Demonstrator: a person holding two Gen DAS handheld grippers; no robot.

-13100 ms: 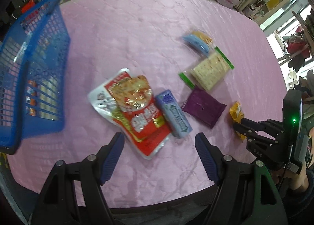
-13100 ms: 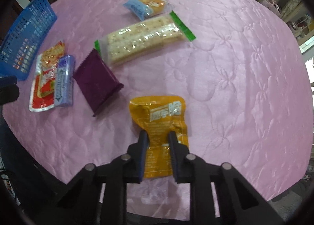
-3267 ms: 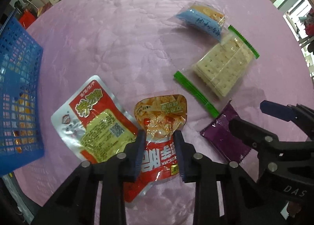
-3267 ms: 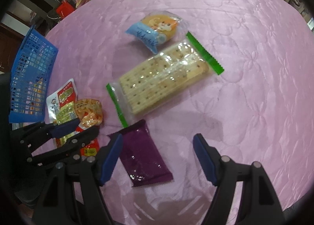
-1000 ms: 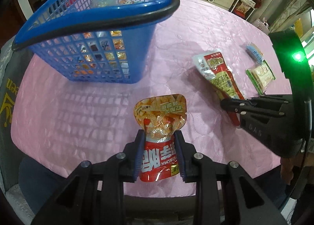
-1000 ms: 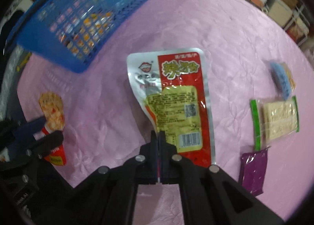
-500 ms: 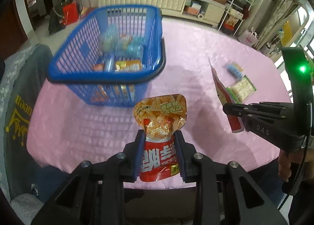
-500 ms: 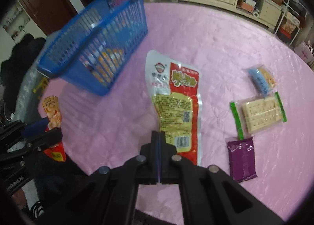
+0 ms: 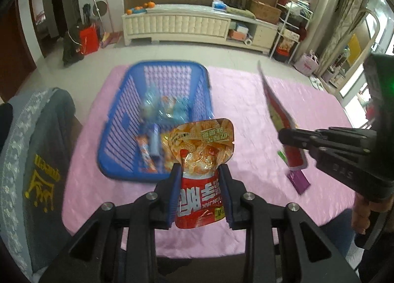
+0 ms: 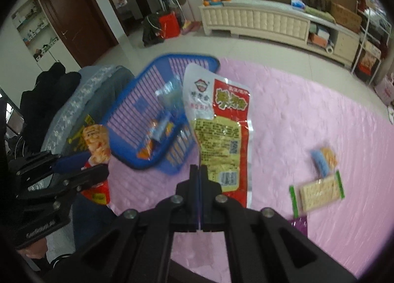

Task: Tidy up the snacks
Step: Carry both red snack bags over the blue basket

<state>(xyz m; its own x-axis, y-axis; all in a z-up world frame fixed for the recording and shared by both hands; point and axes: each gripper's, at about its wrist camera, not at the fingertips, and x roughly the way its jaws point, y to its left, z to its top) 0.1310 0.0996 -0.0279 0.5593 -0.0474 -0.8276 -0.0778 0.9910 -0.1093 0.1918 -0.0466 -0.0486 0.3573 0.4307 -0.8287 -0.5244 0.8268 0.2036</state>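
My left gripper [image 9: 200,172] is shut on a red and orange snack pouch [image 9: 200,159] and holds it in the air at the near edge of the blue basket [image 9: 118,120]. My right gripper [image 10: 199,172] is shut on the edge of a flat red, white and yellow snack pack [image 10: 219,120], held up over the basket's right side [image 10: 138,100]. The basket holds several small snacks [image 9: 157,108]. On the pink table lie a cracker pack [image 10: 317,193], a small blue and orange pack [image 10: 323,159] and a purple pack [image 9: 298,180].
A chair with a grey cover [image 9: 27,159] stands at the table's left edge. The pink tablecloth [image 9: 246,100] stretches right of the basket. A white cabinet [image 9: 192,26] and shelves stand far behind on the floor.
Both grippers have risen and tilted up with their packs. The basket now sits lower and nearer in view, and its inside shows from above.
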